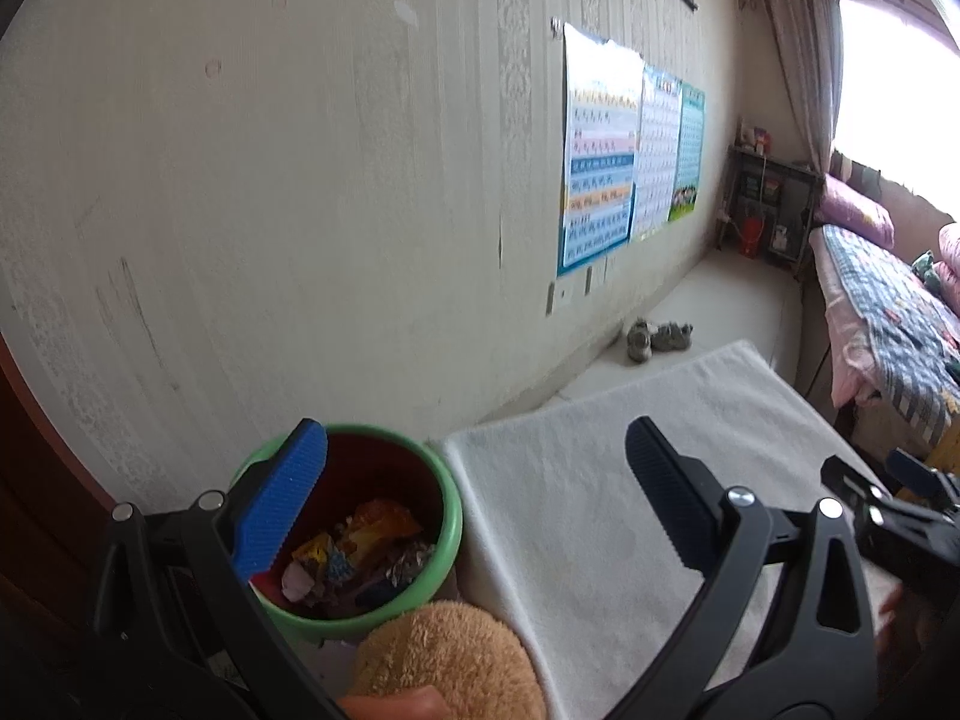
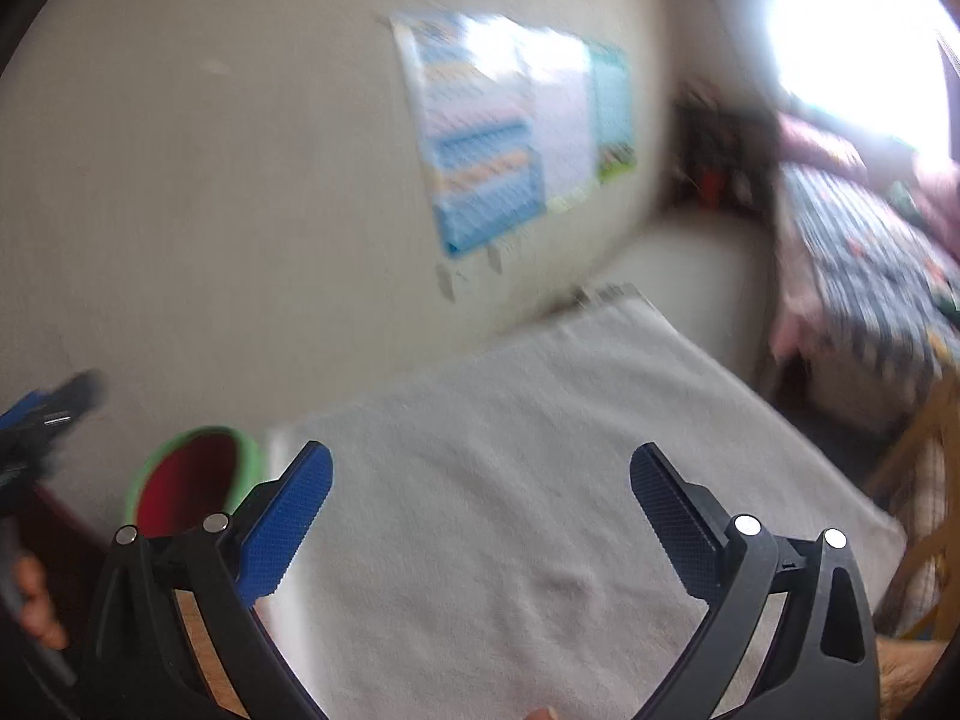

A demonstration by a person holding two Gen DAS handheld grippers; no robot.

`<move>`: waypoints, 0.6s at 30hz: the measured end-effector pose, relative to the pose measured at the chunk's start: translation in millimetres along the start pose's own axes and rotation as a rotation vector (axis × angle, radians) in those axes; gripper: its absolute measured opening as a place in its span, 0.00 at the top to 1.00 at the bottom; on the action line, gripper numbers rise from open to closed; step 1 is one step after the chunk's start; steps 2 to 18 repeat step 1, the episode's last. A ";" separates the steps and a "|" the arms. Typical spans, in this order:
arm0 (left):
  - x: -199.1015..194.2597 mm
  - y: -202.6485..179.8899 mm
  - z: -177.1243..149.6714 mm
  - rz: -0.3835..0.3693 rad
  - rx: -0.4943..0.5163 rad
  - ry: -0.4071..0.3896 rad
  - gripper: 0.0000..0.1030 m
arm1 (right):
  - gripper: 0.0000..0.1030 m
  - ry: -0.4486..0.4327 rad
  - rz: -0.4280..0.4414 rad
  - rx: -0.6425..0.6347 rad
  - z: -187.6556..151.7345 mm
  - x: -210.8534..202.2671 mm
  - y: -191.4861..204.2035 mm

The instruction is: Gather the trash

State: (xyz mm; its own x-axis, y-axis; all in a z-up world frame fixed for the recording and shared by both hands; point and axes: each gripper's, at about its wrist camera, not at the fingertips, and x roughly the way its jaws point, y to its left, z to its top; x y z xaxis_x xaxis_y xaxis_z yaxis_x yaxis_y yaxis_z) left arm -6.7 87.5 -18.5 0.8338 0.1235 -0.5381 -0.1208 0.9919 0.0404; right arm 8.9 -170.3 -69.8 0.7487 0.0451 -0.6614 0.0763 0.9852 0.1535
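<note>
Left tool [image 1: 477,456]: blue-padded fingers spread wide with nothing between them, hanging above the bin and the near edge of the rug.
Right tool [image 2: 480,471]: fingers wide apart too, gripping nothing, over the middle of the rug; this view is smeared with motion blur.
Bin [image 1: 354,522]: green rim, dark red inside, standing on the floor close to the wall, just beside the rug's left edge.
Trash [image 1: 360,552]: crumpled wrappers, orange, yellow, silver and white, piled in the bottom of the bin.
Rug [image 1: 630,468]: white and fluffy, laid flat, running from the bin toward the bed.
Plush toy [image 1: 444,654]: tan and fuzzy, at the bottom of the left view, just in front of the bin.
Posters [image 1: 624,168]: three charts side by side on the wall.
Slippers [image 1: 657,337]: a grey pair by the wall beyond the rug's far end.
Bed [image 1: 888,312]: patchwork quilt, at the right under the bright window.
</note>
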 end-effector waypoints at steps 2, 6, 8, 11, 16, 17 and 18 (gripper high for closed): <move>2.6 2.5 -3.6 -0.002 -0.006 0.011 0.05 | 0.07 0.017 -0.040 0.023 -3.3 11.3 -12.9; 2.6 2.5 -3.6 -0.002 -0.006 0.011 0.05 | 0.07 0.017 -0.040 0.023 -3.3 11.3 -12.9; 2.6 2.5 -3.6 -0.002 -0.006 0.011 0.05 | 0.07 0.017 -0.040 0.023 -3.3 11.3 -12.9; 2.6 2.5 -3.6 -0.002 -0.006 0.011 0.05 | 0.07 0.017 -0.040 0.023 -3.3 11.3 -12.9; 2.6 2.5 -3.6 -0.002 -0.006 0.011 0.05 | 0.07 0.017 -0.040 0.023 -3.3 11.3 -12.9; 2.6 2.5 -3.6 -0.002 -0.006 0.011 0.05 | 0.07 0.017 -0.040 0.023 -3.3 11.3 -12.9; 2.6 2.5 -3.6 -0.002 -0.006 0.011 0.05 | 0.07 0.017 -0.040 0.023 -3.3 11.3 -12.9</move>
